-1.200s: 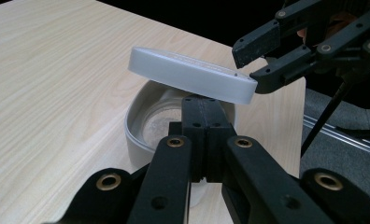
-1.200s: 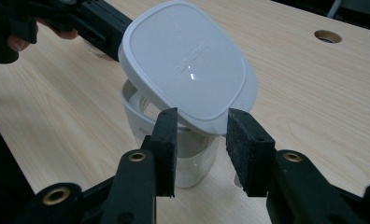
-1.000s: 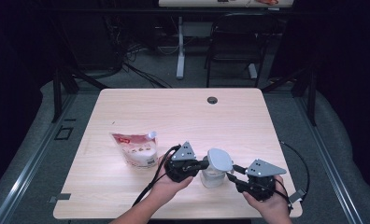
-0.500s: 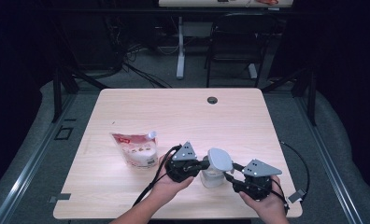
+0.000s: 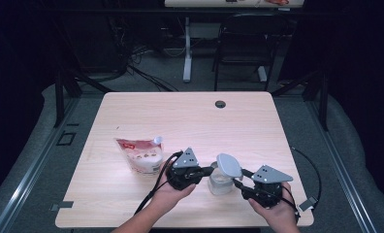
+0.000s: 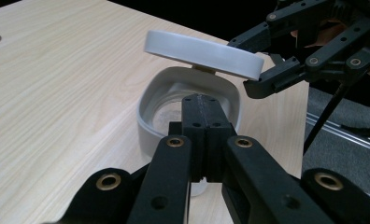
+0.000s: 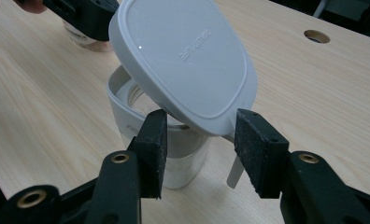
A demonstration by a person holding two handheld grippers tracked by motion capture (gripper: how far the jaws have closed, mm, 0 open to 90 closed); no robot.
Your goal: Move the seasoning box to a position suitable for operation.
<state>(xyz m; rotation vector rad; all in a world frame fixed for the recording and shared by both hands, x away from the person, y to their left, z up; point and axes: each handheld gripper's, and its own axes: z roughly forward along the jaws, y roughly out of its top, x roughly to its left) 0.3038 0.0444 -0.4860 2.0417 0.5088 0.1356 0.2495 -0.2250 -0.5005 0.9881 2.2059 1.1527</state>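
the left gripper point(image 6: 199, 121) had its fingers pressed together on the near wall of the white container point(image 6: 150, 121), one pad inside the rim and one outside, as far as the left gripper view showed; the wall itself was hidden behind the pads, so the pinch was a judgement. just beyond them sat the open mouth of the jar, with something pale and grainy at the bottom that was hard to make out.

the right gripper point(image 7: 199, 140) had its fingers apart, one either side of the lower edge of the hinged lid point(image 7: 183, 60), which stood tilted up over the container. the jaws had just been opening, and the lid's edge was between them; whether the pads touched it could not be told. a thin white tab hung below the lid by the right pad, its purpose unclear.

in the high view the container point(image 5: 220, 180) stood between the two grippers near the front edge of the table point(image 5: 190, 111), with a soft pouch point(image 5: 140, 156) well to the left of the left gripper point(image 5: 204, 171).

the jar looked like light, stiff, smooth plastic, likely to slide or tip if the lid were pushed unbraced, so holding the rim seemed sound. the lid seemed best taken by its free edge, away from the hinge. the hinge itself was hidden under the lid.
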